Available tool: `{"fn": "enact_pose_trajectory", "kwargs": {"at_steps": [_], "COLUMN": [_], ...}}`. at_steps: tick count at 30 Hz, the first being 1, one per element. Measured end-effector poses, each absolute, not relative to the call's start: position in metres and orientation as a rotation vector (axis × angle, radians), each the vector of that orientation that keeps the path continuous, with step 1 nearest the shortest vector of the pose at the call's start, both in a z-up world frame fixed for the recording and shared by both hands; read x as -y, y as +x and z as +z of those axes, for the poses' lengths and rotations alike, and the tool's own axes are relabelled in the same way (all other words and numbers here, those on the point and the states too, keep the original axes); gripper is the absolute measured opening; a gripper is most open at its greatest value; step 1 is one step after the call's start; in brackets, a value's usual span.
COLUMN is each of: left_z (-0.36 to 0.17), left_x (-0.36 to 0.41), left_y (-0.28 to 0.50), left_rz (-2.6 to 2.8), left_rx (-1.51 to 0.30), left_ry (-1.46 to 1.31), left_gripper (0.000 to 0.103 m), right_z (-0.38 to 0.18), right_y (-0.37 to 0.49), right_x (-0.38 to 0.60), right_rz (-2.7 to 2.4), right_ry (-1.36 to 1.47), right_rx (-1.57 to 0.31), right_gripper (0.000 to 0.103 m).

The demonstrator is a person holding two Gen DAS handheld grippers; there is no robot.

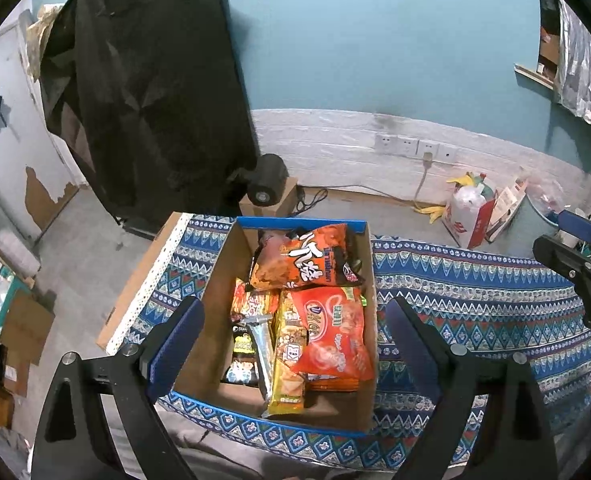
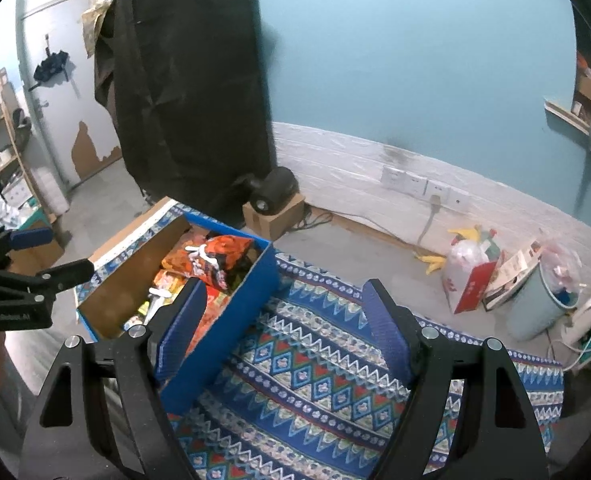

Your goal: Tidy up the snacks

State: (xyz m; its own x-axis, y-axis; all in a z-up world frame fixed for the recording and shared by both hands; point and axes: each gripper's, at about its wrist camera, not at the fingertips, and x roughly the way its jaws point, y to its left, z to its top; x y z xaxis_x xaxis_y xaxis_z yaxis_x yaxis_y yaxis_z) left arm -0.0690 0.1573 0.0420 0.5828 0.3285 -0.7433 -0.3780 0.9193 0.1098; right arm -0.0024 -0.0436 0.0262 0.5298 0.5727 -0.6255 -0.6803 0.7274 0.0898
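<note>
Patterned blue cloth (image 2: 319,380) covers the table, carrying one cardboard box (image 1: 211,292) of snack packets (image 1: 327,340) near its left edge. Left gripper (image 1: 291,340) and right gripper (image 2: 283,324): both spread wide, holding nothing.

Snack packets (image 1: 307,312) in box (image 1: 211,304), box on patterned cloth (image 1: 475,304), bin (image 2: 535,312) right on the floor

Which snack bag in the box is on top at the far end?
The dark orange bag with big white characters. It lies on top at the far end of the box; the lighter orange bag lies nearer.
</note>
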Motion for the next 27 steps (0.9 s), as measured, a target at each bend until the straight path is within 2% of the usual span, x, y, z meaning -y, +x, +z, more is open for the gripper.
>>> {"fn": "enact_pose_trajectory", "kwargs": {"at_steps": [27], "left_z": [0.031], "left_x": [-0.148], "left_y": [-0.057], "left_rz": [0.392], "left_rx": [-0.899], "left_ry": [-0.058], "left_gripper": [0.093], "right_z": [0.020], "right_y": [0.007], "right_x": [0.055], "right_rz": [0.755], "right_ry": [-0.163], "right_rx": [-0.705], "right_gripper": [0.079]}}
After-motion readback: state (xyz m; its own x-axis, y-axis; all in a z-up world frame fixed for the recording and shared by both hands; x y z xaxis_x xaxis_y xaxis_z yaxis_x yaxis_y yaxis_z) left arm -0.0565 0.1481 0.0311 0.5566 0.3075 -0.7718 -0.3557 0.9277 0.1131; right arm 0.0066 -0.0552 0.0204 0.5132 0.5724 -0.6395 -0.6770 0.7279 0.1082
